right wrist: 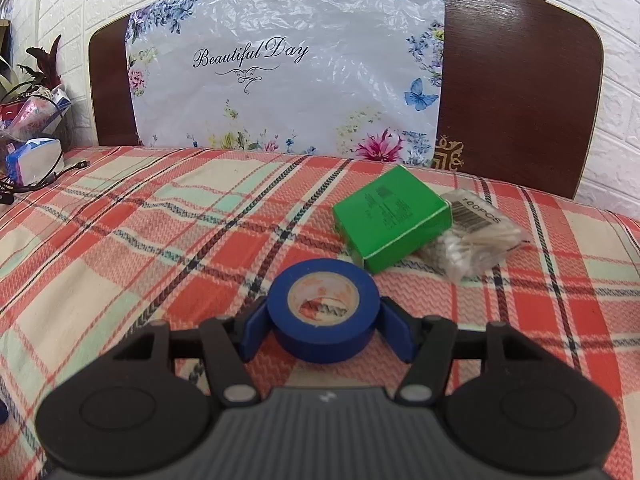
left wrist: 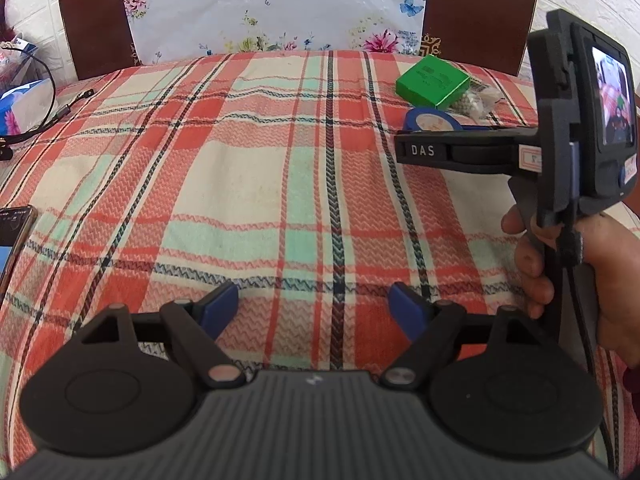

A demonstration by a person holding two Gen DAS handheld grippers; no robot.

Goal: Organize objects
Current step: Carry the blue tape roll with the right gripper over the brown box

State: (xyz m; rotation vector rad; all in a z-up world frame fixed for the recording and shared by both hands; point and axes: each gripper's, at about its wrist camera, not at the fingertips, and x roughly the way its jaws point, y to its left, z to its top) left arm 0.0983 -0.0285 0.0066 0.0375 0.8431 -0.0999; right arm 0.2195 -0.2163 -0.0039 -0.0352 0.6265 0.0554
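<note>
Both tongs show blue pads. Those of the right gripper [right wrist: 325,326] are closed on a roll of blue tape [right wrist: 323,316], one pad pressed against each side of it, and the roll lies flat on the checked cloth [right wrist: 140,240] that covers the bed. Just beyond the tape, toward the far right corner of the bed, sits a green box [right wrist: 394,220], closed, its contents hidden; a clear bag of cotton swabs [right wrist: 476,240] lies touching its right side. Over bare cloth nearer the middle, the left gripper [left wrist: 313,310] has its pads spread wide, with nothing between them. A hand [left wrist: 568,280] grasps the right gripper's handle.
</note>
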